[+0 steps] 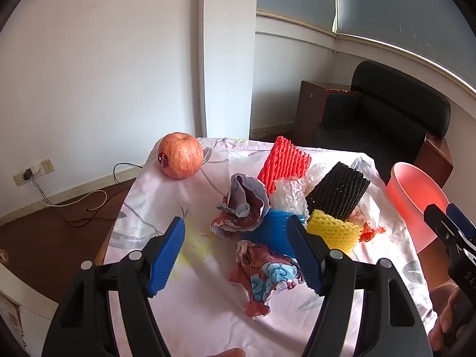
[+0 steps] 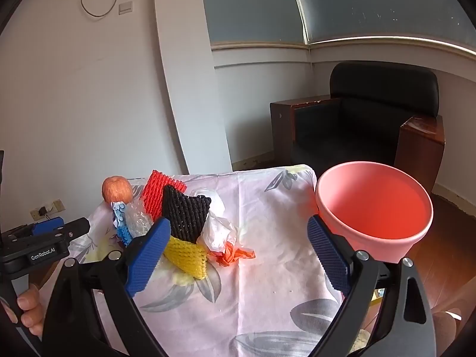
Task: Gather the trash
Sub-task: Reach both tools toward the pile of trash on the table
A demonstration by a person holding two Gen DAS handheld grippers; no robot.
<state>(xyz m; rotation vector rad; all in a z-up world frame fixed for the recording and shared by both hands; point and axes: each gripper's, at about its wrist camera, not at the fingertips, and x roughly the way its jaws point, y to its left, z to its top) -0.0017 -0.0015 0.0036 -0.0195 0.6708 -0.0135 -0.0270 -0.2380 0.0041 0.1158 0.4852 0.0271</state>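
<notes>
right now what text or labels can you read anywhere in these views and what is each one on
"GenRobot.AI": white print on the black body of the left gripper, in the right wrist view.
"DA": cut-off letters on the right gripper body, at the left wrist view's edge.
Dark sticker on the apple: too small to read.

You're facing a small table draped in a white floral cloth (image 1: 205, 303), with an apple (image 1: 181, 155) standing alone near its far left corner. Mid-cloth sits a heap of trash: red (image 1: 284, 160), black (image 1: 339, 190), yellow (image 1: 334, 230) and blue (image 1: 269, 226) foam fruit nets, crumpled clear plastic (image 1: 288, 196), 2 crumpled printed wrappers (image 1: 263, 276) and a knotted orange plastic scrap (image 2: 235, 254). A pink bin (image 2: 374, 211) shows at the table's right edge; you cannot tell whether it rests on the cloth.
</notes>
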